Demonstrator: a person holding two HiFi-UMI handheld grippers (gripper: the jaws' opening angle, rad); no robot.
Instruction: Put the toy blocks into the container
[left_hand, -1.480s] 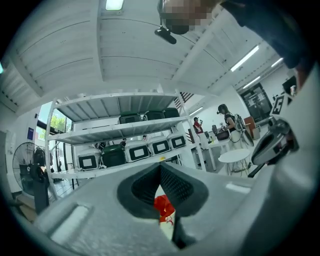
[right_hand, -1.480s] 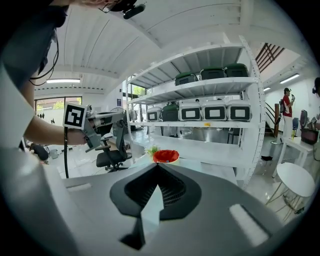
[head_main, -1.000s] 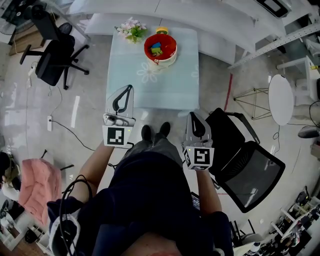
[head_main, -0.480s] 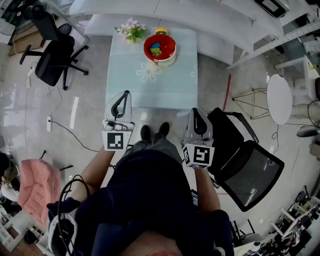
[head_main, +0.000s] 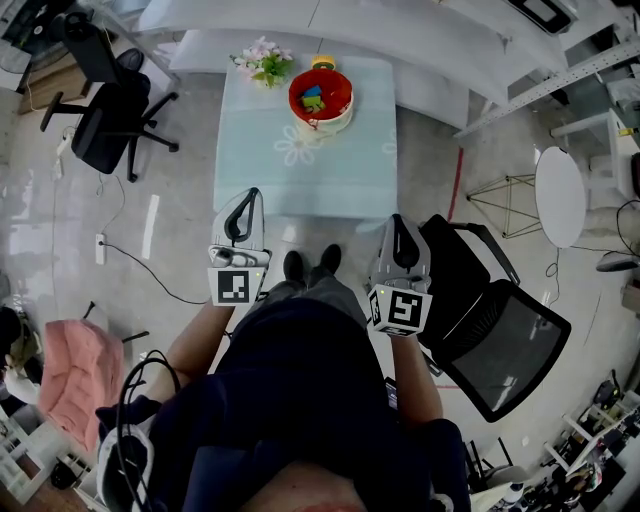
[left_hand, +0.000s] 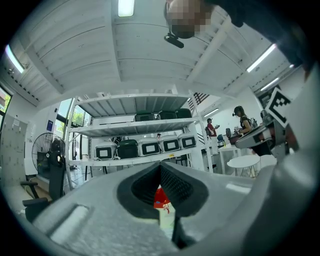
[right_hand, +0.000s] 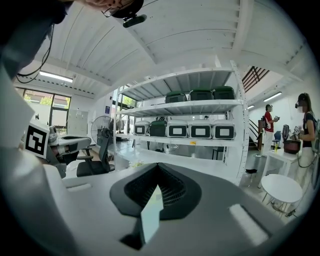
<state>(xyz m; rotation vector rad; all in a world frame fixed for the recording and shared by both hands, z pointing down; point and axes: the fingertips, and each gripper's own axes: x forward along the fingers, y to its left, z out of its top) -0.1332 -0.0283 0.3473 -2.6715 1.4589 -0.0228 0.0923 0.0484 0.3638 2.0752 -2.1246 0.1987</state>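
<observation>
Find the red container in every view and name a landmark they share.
Head view: red container at the far end of the table, top centre.
Left gripper view: low centre, the container shows as a red patch in the dark opening.
Right gripper view: not in it.
Shared landmark: the shelf rack of cases, in both gripper views.

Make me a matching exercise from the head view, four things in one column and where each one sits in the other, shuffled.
Things:
1. red container
2. flowers
3. pink cloth
4. round white table

Places:
A. on the floor, lower left of the view
B. on the pale table, far side, holding toy blocks
C. standing on the floor at the right
D. at the pale table's far left corner

Pairs: 1-B, 2-D, 3-A, 4-C
</observation>
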